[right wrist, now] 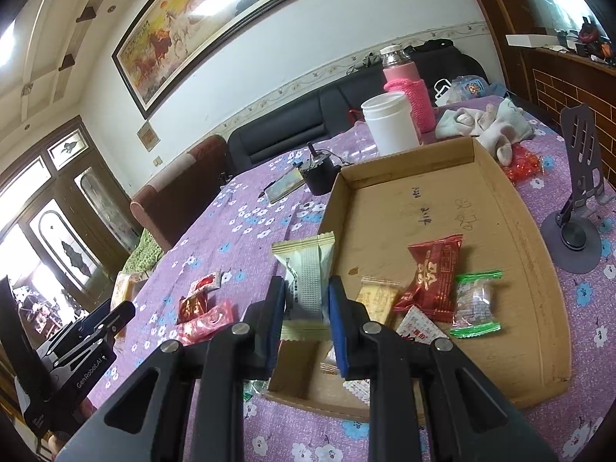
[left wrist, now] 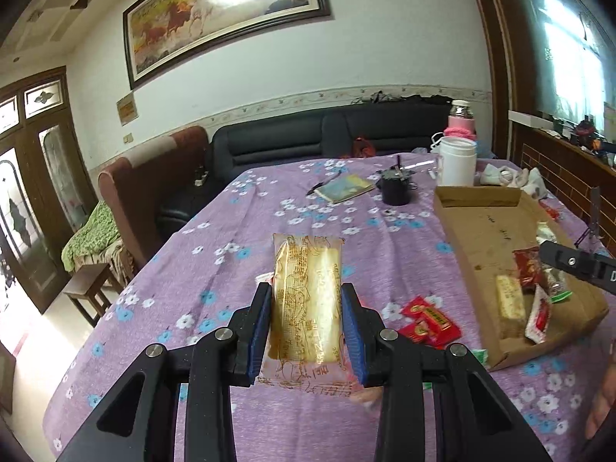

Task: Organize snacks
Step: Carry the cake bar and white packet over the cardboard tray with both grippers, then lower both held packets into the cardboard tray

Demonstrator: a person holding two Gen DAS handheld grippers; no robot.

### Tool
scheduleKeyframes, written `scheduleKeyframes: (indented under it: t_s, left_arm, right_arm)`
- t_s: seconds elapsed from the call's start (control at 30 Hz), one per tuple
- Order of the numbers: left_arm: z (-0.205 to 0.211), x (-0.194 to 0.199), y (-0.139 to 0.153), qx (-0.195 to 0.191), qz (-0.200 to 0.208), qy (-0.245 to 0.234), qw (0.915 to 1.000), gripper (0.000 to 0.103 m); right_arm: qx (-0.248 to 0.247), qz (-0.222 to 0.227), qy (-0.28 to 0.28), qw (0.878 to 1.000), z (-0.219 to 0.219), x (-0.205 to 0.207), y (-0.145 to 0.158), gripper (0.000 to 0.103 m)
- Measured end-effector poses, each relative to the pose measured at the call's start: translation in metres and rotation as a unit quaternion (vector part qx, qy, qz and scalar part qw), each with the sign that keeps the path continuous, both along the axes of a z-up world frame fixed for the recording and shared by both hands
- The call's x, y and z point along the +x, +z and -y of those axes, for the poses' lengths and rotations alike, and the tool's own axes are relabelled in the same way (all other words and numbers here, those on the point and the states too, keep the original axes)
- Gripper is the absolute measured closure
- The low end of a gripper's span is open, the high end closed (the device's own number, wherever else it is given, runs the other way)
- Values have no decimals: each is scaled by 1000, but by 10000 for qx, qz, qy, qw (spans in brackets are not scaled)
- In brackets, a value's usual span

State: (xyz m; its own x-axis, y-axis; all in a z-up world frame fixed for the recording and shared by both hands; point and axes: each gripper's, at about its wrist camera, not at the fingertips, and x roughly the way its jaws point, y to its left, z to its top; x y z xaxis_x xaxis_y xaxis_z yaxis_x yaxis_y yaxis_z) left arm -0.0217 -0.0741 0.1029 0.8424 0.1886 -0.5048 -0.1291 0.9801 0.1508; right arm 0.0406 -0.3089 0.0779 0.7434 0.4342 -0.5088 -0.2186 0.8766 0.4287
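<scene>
In the left wrist view my left gripper [left wrist: 307,292] is shut on a clear-wrapped yellow cake packet [left wrist: 306,265], held upright above the purple flowered tablecloth. My right gripper [right wrist: 307,283] is shut on a pale green and white snack packet [right wrist: 308,269], above the left wall of the cardboard tray [right wrist: 500,227]. Inside the tray lie a red packet [right wrist: 435,275], a green-ended clear candy [right wrist: 475,302] and a yellow packet [right wrist: 379,296]. Several red packets [right wrist: 204,308] lie on the cloth left of the tray. The left gripper [right wrist: 111,319] also shows at the right wrist view's lower left.
Behind the tray stand a white jar [right wrist: 390,123] and a pink flask [right wrist: 410,92], with crumpled pale cloth [right wrist: 485,123] beside them. A black cup [right wrist: 319,177] and a notebook [left wrist: 342,188] sit mid-table. A grey phone stand [right wrist: 577,208] is right of the tray.
</scene>
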Motion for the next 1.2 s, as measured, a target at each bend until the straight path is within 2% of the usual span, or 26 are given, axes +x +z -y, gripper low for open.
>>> scheduleKeyframes:
  t_s: [0.23, 0.4, 0.5, 0.7, 0.87, 1.2]
  left_arm:
    - [32, 13, 11, -128, -105, -425, 9990, 66]
    - [75, 28, 15, -259, -276, -945, 9948, 66]
    - [102, 39, 8, -393, -476, -1231, 9905, 66]
    - [148, 66, -26, -565, -1121, -1705, 9773, 66]
    - [159, 71, -45, -456, -1242, -1792, 9749, 67]
    - [157, 74, -55, -448, -1225, -1840, 9742, 67]
  right_arm:
    - [12, 49, -281, 9996, 19, 2, 7, 82]
    - [307, -23, -687, 9972, 53, 7, 6, 82]
    - [374, -122, -877, 9954, 66, 11, 3, 82]
    - [317, -363, -1075, 9930, 74, 16, -5, 82]
    - [134, -554, -1098, 9923, 69, 23, -13, 82]
    - [-104, -723, -1084, 9914, 62, 26, -21, 82]
